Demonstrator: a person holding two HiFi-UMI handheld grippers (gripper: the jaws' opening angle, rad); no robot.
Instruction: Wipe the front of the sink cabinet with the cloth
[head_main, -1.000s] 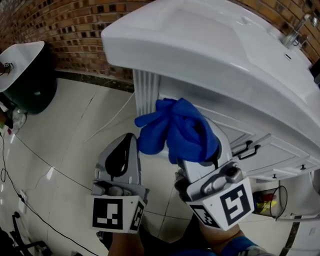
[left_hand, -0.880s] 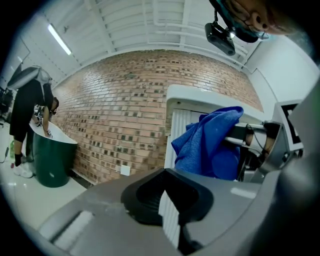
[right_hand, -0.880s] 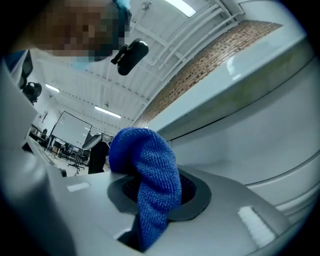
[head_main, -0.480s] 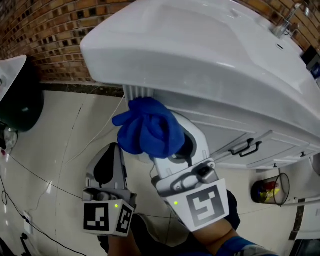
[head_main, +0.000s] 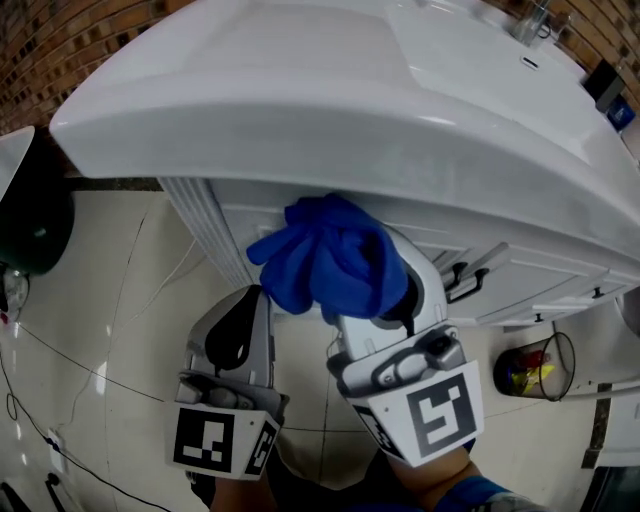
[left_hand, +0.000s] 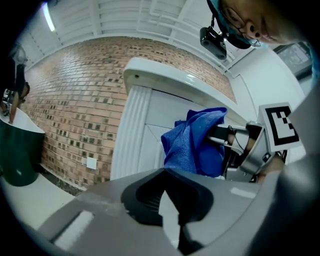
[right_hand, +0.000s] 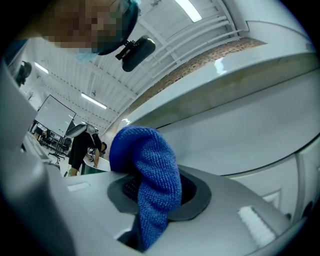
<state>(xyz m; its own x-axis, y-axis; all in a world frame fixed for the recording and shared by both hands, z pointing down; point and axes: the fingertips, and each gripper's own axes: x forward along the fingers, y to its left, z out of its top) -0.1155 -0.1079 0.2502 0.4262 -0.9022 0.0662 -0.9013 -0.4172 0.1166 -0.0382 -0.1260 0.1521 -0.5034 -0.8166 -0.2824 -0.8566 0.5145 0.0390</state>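
Cloth (head_main: 332, 264) pinched in right gripper (head_main: 372, 292), at sink cabinet (head_main: 238, 214) front; left gripper (head_main: 250, 302) pressed together, empty.

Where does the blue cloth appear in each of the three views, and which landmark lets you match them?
Head view: the blue cloth sits at centre, bunched just below the sink's front edge.
Left gripper view: the cloth is right of centre, seen from the side.
Right gripper view: the cloth is lower left of centre, close up.
Shared landmark: the white sink, its rim overhanging the cloth in all three.
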